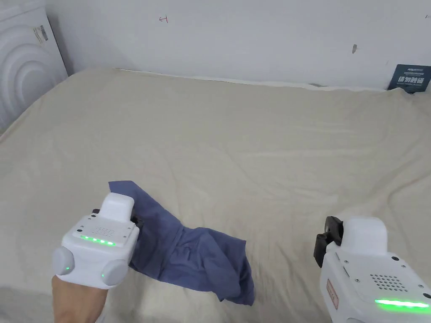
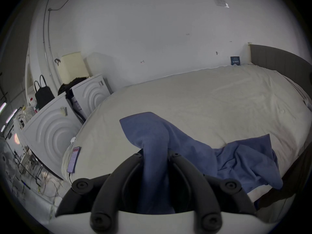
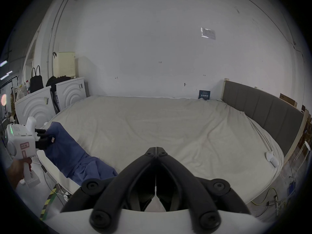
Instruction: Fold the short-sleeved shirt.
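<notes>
Here the left gripper (image 2: pixel 155 153) pinches the blue shirt (image 1: pixel 189 252) above the bed (image 1: pixel 252 138); at 4 o'clock, the right gripper (image 3: pixel 156 150) has its jaws closed, empty.

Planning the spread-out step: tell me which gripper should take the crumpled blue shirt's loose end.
Right. The right gripper is shut on nothing, while the left gripper already clamps the crumpled blue shirt above the beige bedsheet.

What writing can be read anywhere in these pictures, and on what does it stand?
"123", as far as it can be made out: tiny marks on the wall.
Dark blue sign at the bed's far edge: white characters, too blurred to read.
Pink stickers on the left gripper: too small to read.
</notes>
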`<state>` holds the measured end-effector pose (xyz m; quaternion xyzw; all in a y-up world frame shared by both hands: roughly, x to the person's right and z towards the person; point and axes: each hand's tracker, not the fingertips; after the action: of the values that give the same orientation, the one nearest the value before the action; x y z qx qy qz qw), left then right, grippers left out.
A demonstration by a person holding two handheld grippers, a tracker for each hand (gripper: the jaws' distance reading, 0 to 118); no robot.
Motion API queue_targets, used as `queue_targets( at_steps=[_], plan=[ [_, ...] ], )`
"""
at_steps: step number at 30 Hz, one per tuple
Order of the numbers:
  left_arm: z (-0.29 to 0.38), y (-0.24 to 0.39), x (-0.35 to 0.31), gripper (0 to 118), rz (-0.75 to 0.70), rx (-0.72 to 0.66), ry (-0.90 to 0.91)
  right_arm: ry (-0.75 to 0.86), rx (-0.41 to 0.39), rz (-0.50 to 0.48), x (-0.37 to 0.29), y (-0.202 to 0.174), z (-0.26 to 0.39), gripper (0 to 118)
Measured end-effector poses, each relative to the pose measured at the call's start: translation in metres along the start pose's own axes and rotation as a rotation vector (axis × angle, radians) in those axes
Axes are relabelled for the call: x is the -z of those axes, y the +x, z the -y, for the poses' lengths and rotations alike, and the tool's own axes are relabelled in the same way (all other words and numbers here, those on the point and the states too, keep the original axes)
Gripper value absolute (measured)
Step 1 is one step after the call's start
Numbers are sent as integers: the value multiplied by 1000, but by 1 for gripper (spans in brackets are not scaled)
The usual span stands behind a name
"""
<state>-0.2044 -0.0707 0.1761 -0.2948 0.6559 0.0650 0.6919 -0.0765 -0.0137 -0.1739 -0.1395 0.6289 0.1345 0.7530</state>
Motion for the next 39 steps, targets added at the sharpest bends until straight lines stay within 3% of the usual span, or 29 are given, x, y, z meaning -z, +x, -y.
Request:
queue_targets(
  at_steps=[4,14,15,17,18,23,27,30,31,32,33,35,39],
  plan=[
    [-12,69,-22,20,-2,128,47,-1,-16,-11,-2,-4,-1,0],
    [38,207,2,21,208,317,3,-23,3,13,-15,11,7,0],
    [44,214,5,34,210,328,6,-27,5,19,-15,13,9,0],
    [51,210,4,86,388,220,-28,-42,19,19,-13,14,10,0],
    [51,204,-3,107,445,168,-20,-53,26,15,-12,14,11,0],
    [45,144,-61,115,317,98,186,-23,28,11,-13,9,15,0],
    [36,97,-72,114,31,86,290,-2,36,-17,-8,4,20,0],
    [30,84,-56,104,-19,101,244,12,17,-35,-14,-3,19,0],
    [30,85,-47,87,-16,103,213,14,14,-38,-15,-4,19,0],
    [31,88,-39,38,-45,115,200,16,13,-41,-16,-4,19,0],
    [35,94,-29,0,-81,102,124,17,14,-44,-16,-4,19,0],
    [35,106,-10,0,8,126,102,14,18,-45,-15,-3,21,0],
    [45,160,12,0,39,212,57,0,14,-32,-10,3,25,0]
  ],
)
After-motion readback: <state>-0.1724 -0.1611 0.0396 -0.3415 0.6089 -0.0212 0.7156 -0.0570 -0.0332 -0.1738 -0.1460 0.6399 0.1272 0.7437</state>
